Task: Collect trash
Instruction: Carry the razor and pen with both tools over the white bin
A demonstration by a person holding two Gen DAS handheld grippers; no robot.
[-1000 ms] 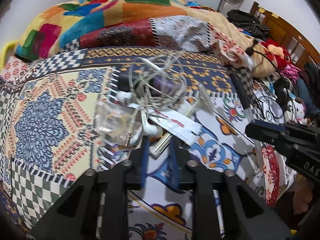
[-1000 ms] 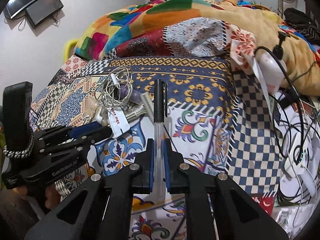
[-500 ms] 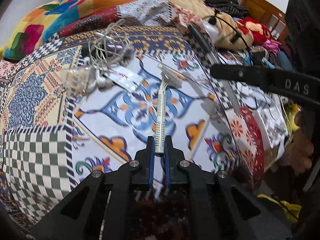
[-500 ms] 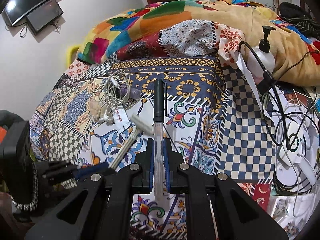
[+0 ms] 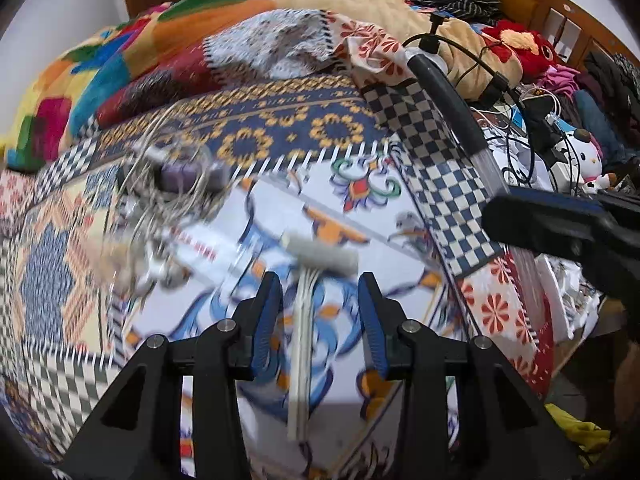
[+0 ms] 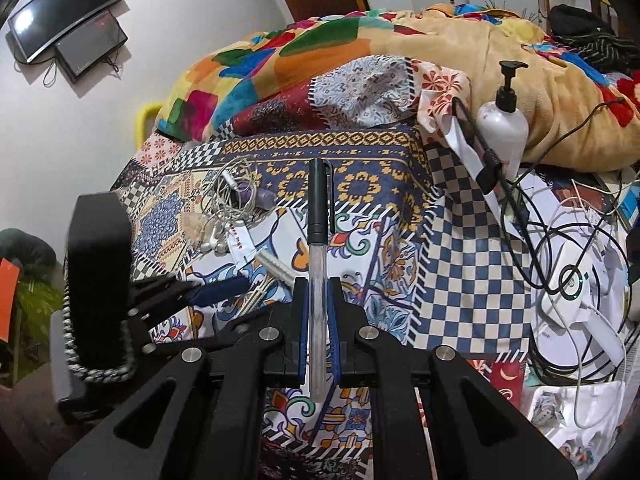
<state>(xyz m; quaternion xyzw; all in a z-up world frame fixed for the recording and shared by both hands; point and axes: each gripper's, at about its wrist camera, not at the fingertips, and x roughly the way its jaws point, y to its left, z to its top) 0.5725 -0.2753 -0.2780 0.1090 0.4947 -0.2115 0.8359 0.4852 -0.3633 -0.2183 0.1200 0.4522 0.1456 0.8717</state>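
- Left tool was spread wide, holding nothing; the white razor lay between its fingers w/o touching either, head just past the tips, handle running back toward the camera
- Razor was blurred in left wrist view; it seemed to rest on the patterned bedspread but can't tell for sure
- Right tool was clamped narrow on a clear pen, black cap pointing away over the bed
- In left wrist view the pen crossed the upper right, right tool's tip dark beneath it
- Tangle of white earphone cords sat on the bedspread left of the pen, w/ a purple item inside it and a white wrapper w/ red print just beside
- Left tool seen from right wrist view lay low at left, near the razor
- White pump bottle stood upright at right by black cables
- Heaped multicolour blanket filled the far side of the bed
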